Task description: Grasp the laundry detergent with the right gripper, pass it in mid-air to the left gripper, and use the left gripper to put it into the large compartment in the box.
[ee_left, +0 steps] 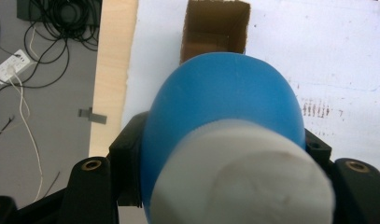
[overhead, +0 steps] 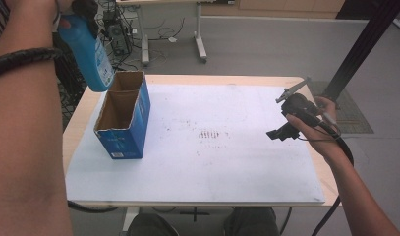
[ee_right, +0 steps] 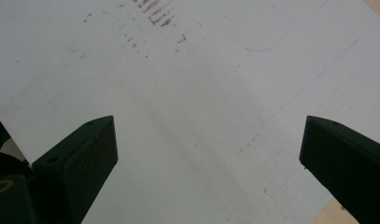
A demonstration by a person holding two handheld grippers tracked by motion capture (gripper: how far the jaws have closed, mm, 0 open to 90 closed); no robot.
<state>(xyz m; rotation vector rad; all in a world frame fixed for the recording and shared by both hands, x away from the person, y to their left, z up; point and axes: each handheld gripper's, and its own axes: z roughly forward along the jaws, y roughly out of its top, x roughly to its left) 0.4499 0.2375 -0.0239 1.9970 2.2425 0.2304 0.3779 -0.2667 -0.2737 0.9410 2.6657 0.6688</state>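
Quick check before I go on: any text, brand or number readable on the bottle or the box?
Blue bottle: a pale label low on its side, print too blurred to read.
Blue cardboard box: faint white lettering and a small white patch on its near end, both too small to read.
White table cover: brownish marks and smudges, no lettering.
So nothing can be quoted.

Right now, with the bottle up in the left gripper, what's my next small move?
Probably lower the bottle into the rear compartment of the box. The left gripper holds it just above that open compartment, which looks empty, and the right gripper is open, away from the box.
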